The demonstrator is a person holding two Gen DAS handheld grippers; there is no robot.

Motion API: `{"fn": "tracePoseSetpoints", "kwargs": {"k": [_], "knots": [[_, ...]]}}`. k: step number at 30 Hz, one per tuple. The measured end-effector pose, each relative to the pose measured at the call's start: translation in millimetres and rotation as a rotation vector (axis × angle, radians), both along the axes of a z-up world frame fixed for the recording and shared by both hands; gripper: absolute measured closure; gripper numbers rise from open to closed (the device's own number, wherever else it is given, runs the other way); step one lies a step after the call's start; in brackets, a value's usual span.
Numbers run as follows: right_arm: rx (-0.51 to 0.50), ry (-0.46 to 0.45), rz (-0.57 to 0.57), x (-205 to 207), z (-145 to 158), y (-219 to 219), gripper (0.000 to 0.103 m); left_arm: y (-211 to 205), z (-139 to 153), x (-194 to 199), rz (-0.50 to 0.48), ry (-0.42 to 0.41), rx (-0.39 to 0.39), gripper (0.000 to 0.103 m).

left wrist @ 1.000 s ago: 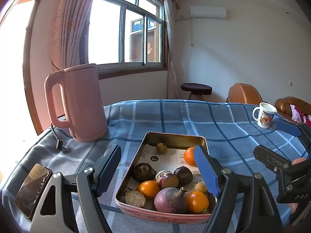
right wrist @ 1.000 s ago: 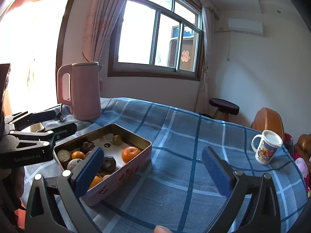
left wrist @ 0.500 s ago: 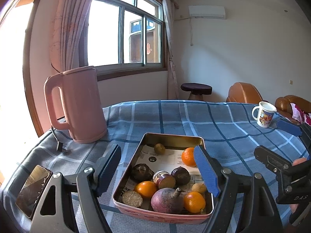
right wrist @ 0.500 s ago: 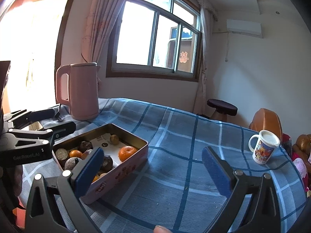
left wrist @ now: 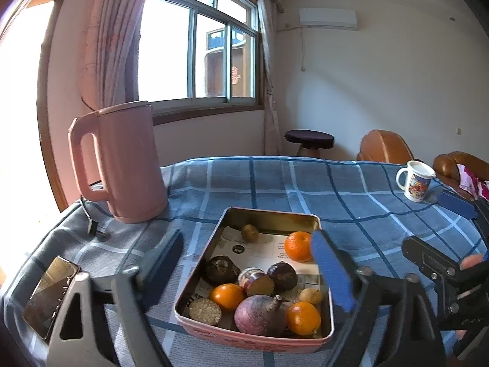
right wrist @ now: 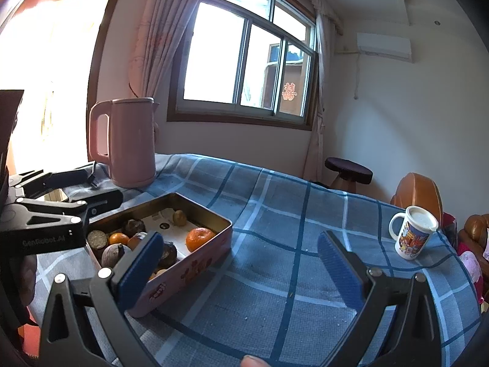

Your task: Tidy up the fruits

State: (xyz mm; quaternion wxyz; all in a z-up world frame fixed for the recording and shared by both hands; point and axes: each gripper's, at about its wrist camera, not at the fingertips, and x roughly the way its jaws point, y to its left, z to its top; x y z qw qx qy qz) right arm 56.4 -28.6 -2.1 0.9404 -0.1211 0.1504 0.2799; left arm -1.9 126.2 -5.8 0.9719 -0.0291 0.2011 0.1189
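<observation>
A rectangular metal tin [left wrist: 269, 214] lined with paper sits on the blue plaid table. It holds three oranges [left wrist: 297, 246], a purple turnip-like root [left wrist: 259, 315], dark round fruits [left wrist: 221, 270] and small brown ones [left wrist: 249, 232]. My left gripper [left wrist: 247, 275] is open, its blue pads straddling the tin just above its near end. My right gripper [right wrist: 238, 272] is open and empty over bare cloth to the right of the tin [right wrist: 195, 263]. Each gripper shows in the other's view.
A pink electric kettle [left wrist: 122, 165] stands at the back left with its plug [left wrist: 91, 226] on the cloth. A phone [left wrist: 50, 296] lies at the near left edge. A printed white mug [right wrist: 412, 235] stands at the far right edge. Chairs and a stool sit beyond the table.
Both views have shifted slightly; the tin sits a little lower and nearer in the left wrist view. Both grippers stay open and nothing was picked up.
</observation>
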Motion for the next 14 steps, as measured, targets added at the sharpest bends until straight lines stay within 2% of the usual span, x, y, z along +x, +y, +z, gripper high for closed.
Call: {"fn": "tracePoseSetpoints", "kwargs": {"k": [14], "knots": [[-0.018, 0.016, -0.044, 9.5, -9.3, -19.4, 0.0, -8.3, -0.8, -0.7, 0.0, 0.0, 0.034, 0.013]]}}
